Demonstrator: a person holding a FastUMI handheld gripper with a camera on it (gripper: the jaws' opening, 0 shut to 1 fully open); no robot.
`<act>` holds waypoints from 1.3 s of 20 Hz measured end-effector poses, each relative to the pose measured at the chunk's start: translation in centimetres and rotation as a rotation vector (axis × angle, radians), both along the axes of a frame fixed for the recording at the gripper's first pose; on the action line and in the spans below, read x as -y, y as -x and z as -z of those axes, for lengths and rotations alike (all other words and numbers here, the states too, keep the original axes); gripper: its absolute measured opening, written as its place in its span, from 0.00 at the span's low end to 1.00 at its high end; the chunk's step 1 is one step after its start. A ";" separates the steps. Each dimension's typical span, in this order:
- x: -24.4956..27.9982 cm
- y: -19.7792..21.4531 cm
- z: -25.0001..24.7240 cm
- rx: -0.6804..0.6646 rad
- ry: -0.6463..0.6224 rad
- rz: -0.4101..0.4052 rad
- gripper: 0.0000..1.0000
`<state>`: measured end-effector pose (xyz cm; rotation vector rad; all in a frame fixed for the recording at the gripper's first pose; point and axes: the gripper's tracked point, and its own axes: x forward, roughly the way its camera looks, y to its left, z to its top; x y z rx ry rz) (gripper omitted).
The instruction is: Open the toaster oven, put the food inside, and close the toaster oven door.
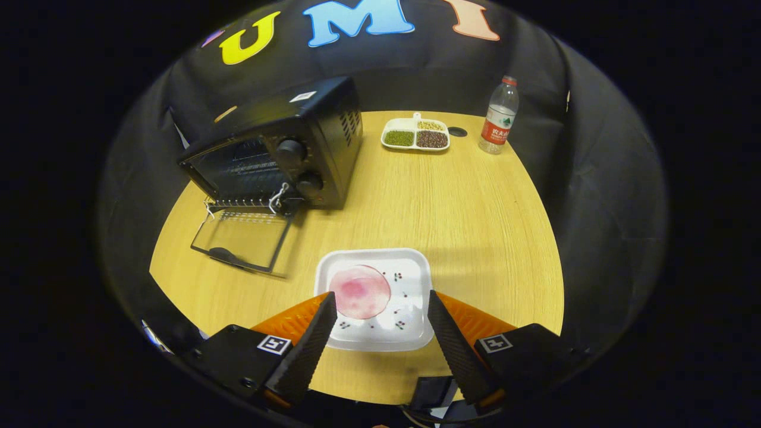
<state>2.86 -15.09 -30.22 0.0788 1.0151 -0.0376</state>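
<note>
A black toaster oven (297, 142) stands at the far left of the round wooden table (475, 226). Its glass door (241, 238) lies folded down flat in front of it, and the wire rack shows inside. A white square plate (410, 267) sits near me, carrying a round pink slice of food (359, 291) on its left half. My gripper (380, 306) hovers above the plate's near part. Its fingers stand open, one on each side of the plate, with nothing between them but the plate below.
A white divided dish (415, 134) with green, brown and pale grains sits at the back of the table. To its right stands a plastic water bottle (499, 116) with a red cap. A small dark hole (456, 131) lies between them.
</note>
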 end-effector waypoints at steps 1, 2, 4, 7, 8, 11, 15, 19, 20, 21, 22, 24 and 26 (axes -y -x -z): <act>0.3 0.3 0.4 -0.021 -0.006 -0.005 0.99; 0.6 0.6 0.7 -0.044 -0.007 -0.012 0.99; 1.6 1.0 1.3 -0.081 0.011 -0.022 0.99; 2.4 1.5 2.1 -0.121 0.023 -0.028 0.95; 2.7 1.8 2.4 -0.145 0.030 -0.034 0.94; 2.9 2.2 2.6 -0.192 0.044 -0.049 0.90; 2.6 2.4 2.9 -0.225 0.033 -0.042 0.85; 1.9 2.5 2.6 -0.253 0.005 -0.050 0.58; 1.7 2.6 2.4 -0.269 -0.020 -0.048 0.49; 1.7 2.6 2.1 -0.277 -0.035 -0.028 0.36; 1.6 2.4 2.4 -0.281 -0.057 0.000 0.24; 1.1 2.4 2.1 -0.292 -0.114 0.014 0.10; 0.9 2.8 2.3 -0.294 -0.151 0.006 0.02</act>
